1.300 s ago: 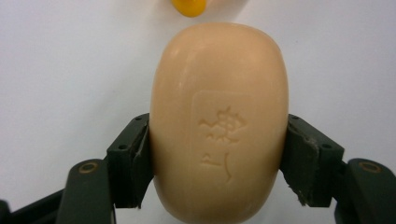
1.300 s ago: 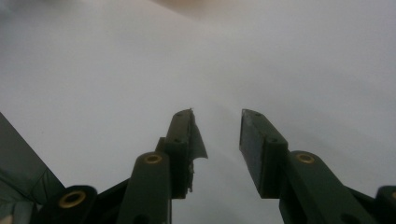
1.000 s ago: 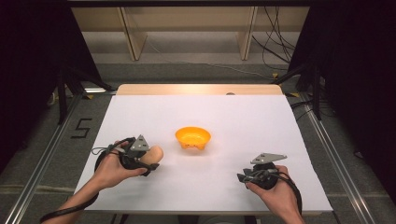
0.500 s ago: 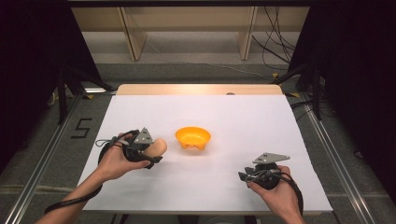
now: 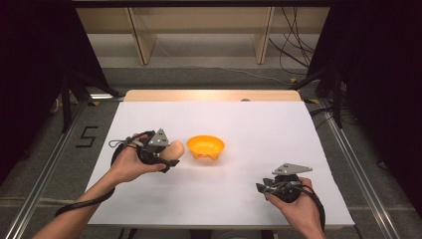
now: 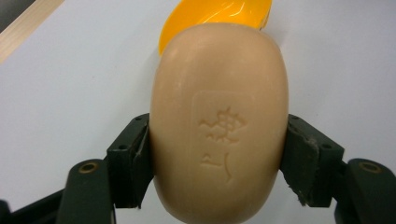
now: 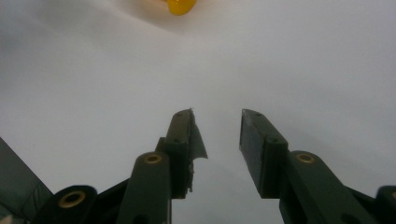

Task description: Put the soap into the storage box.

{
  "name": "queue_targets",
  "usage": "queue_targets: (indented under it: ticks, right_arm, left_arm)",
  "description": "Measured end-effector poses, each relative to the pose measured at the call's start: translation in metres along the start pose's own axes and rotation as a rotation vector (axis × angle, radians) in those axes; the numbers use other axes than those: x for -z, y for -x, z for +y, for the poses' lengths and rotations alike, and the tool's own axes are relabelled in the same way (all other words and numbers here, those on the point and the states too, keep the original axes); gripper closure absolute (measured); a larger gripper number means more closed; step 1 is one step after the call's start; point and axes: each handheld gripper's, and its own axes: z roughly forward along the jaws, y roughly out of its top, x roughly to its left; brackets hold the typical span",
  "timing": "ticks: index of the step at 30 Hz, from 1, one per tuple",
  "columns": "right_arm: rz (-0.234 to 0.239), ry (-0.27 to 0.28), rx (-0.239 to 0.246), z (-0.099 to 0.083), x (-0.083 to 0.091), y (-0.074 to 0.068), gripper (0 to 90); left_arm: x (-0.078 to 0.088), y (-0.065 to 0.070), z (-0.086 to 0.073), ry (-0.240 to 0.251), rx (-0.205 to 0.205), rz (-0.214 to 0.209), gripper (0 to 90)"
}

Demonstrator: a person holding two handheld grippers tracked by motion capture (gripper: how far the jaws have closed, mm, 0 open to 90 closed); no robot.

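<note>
One soap bar [image 6: 218, 123] gripped, orange bowl [image 5: 205, 146] beside

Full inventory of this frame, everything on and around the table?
soap bar: 1, beige, clamped in the left tool, just left of the bowl
bowl: 1, orange, on the table's middle
table: 1, white top, wooden far edge
shelf unit: 1, light wood, behind the table
cables: several, black, floor at back right
left tool: 1, black, shut on the soap bar
right tool: 1, black, open, empty, near right of table
hands: 2, one per tool
</note>
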Motion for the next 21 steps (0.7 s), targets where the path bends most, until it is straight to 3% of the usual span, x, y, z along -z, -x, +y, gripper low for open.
queue_targets:
  ticks: [4,6,8,10,11,17,18,21]
  right_arm:
    - [0.0,0.0,-0.001,0.0,0.0,0.001,65.0]
    - [0.001,0.003,-0.003,-0.001,0.0,0.001,65.0]
    - [-0.001,0.007,-0.001,-0.001,0.0,0.001,65.0]
    - [0.001,0.003,-0.015,-0.001,0.0,0.001,65.0]
    - [-0.004,0.02,0.019,-0.001,0.0,0.003,65.0]
    - [0.001,0.001,-0.022,-0.001,0.0,0.0,64.9]
    - [-0.004,0.015,0.003,-0.001,0.0,0.001,64.9]
    - [-0.005,0.013,0.005,-0.001,0.0,0.002,64.9]
  left_arm:
    - [-0.003,0.0,0.003,0.01,0.007,-0.011,32.2]
    - [-0.003,-0.002,0.005,-0.004,-0.023,-0.02,32.2]
    - [-0.004,-0.002,0.007,-0.001,-0.028,-0.021,32.2]
    - [-0.005,-0.002,0.008,0.013,-0.015,-0.021,32.2]
    - [-0.005,-0.002,0.009,0.019,-0.015,-0.013,32.2]
    - [-0.006,-0.004,0.016,0.02,-0.036,-0.025,32.2]
    - [-0.006,-0.005,0.017,0.02,-0.035,-0.03,32.1]
    - [-0.007,-0.004,0.018,0.02,-0.027,-0.031,32.1]
